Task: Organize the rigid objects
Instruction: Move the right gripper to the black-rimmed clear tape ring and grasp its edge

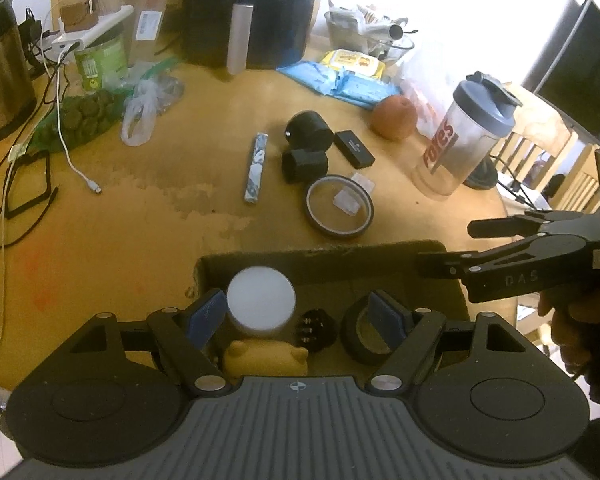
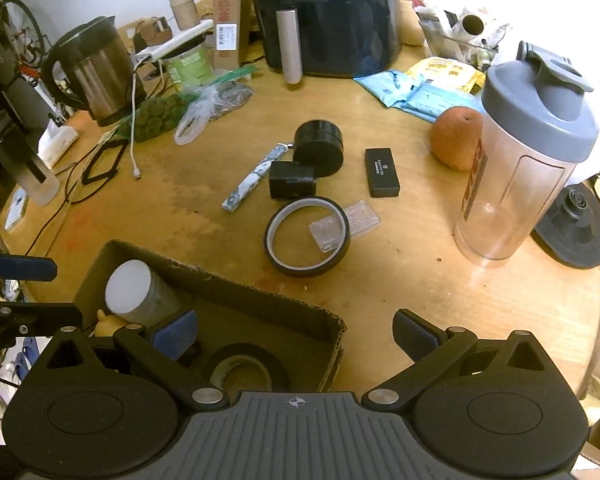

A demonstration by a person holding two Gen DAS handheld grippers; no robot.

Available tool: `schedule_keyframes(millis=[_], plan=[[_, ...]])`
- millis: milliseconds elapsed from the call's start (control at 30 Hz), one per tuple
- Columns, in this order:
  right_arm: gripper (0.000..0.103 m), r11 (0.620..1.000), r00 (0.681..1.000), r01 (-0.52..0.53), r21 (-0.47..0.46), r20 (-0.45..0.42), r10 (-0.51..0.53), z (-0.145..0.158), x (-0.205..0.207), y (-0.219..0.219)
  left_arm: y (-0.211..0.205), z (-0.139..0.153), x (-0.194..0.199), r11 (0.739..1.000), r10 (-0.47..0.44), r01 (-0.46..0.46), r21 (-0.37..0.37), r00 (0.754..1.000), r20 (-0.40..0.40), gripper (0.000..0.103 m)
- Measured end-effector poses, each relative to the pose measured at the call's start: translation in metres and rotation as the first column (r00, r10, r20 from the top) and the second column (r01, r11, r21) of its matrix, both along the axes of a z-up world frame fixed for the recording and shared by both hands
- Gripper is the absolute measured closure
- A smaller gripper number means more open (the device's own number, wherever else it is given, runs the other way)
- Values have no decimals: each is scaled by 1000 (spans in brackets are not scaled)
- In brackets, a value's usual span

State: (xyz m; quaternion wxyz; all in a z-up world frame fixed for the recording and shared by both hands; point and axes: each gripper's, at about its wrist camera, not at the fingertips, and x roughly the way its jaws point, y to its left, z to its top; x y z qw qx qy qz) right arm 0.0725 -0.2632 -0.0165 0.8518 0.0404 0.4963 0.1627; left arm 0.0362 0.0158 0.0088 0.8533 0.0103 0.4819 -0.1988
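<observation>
A cardboard box (image 1: 324, 258) (image 2: 260, 292) sits at the near table edge. It holds a white-lidded jar (image 1: 261, 304) (image 2: 130, 292), a yellow figure (image 1: 265, 358), a small black part (image 1: 314, 330) and a black tape roll (image 1: 366, 332) (image 2: 246, 368). My left gripper (image 1: 298, 312) is open and empty over the box. My right gripper (image 2: 296, 338) is open and empty at the box's right corner. On the table lie a thin tape ring (image 2: 307, 236), a black cube (image 2: 291, 180), a black round tin (image 2: 319, 142), a flat black case (image 2: 382, 172) and a patterned stick (image 2: 252, 178).
A shaker bottle (image 2: 528, 160) stands at the right with an orange (image 2: 456, 138) behind it. An air fryer (image 2: 328, 12), kettle (image 2: 96, 76), cables, bags and wipes packs crowd the back. A black base (image 2: 574, 232) lies far right.
</observation>
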Motion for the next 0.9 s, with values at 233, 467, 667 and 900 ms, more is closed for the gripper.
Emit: schedule_keyframes(millis=[233,467,667,900], plan=[[0,1000,1000,3,21,-2,-3,0,11,4,7,0,12,1000,2,-2,-9,1000,-2,25],[0,1000,1000,15,25,-19,-14,-6,29,7,18,-2,19,1000,19,-20,-15,1000,-12,25],[9,999,999,16,32,-35,-15,-12,43,9,29,-4,23,999,42,-42,-19,999,-21,25],[20,1000,998,12,9,-64,-12,-23,62,15,39,-7,25,997,70,-71,-21,997,-34,25]])
